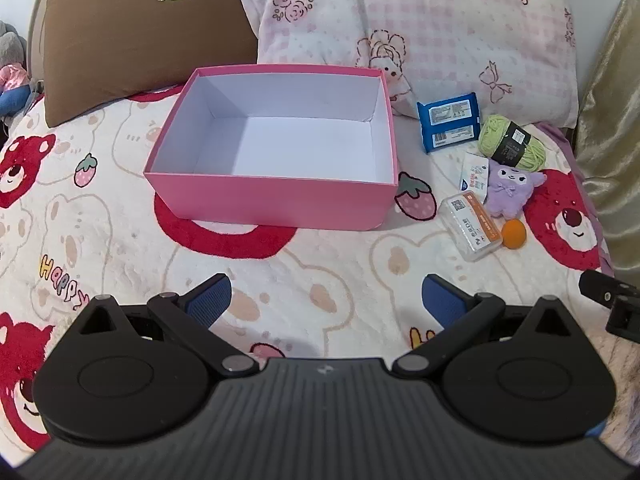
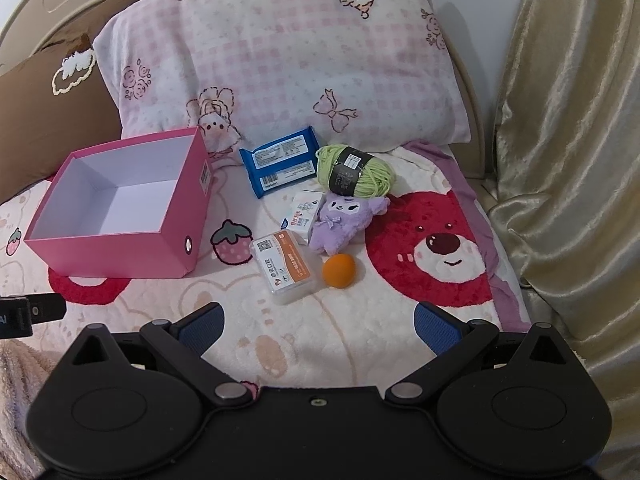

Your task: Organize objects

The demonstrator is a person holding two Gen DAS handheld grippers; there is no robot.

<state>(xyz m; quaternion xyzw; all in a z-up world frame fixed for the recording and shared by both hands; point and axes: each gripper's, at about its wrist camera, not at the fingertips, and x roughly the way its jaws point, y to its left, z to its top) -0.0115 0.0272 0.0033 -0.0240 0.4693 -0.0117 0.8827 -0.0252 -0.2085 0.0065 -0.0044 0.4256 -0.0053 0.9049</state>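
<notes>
An empty pink box (image 1: 276,200) (image 2: 120,254) with a white inside stands on the bed. To its right lie a blue wipes pack (image 1: 448,122) (image 2: 282,162), a green yarn ball (image 1: 512,142) (image 2: 356,170), a small white packet (image 1: 475,174) (image 2: 304,210), a purple plush toy (image 1: 508,190) (image 2: 342,220), a clear plastic case with an orange label (image 1: 474,226) (image 2: 286,268) and an orange ball (image 1: 514,233) (image 2: 339,271). My left gripper (image 1: 326,300) is open, in front of the box. My right gripper (image 2: 318,326) is open, just short of the case and ball.
The bed is covered by a bear-and-strawberry blanket (image 1: 320,276) (image 2: 360,320). A pink checked pillow (image 1: 420,28) (image 2: 288,52) and a brown cushion (image 1: 132,36) lean at the head. A gold curtain (image 2: 568,140) hangs along the right side.
</notes>
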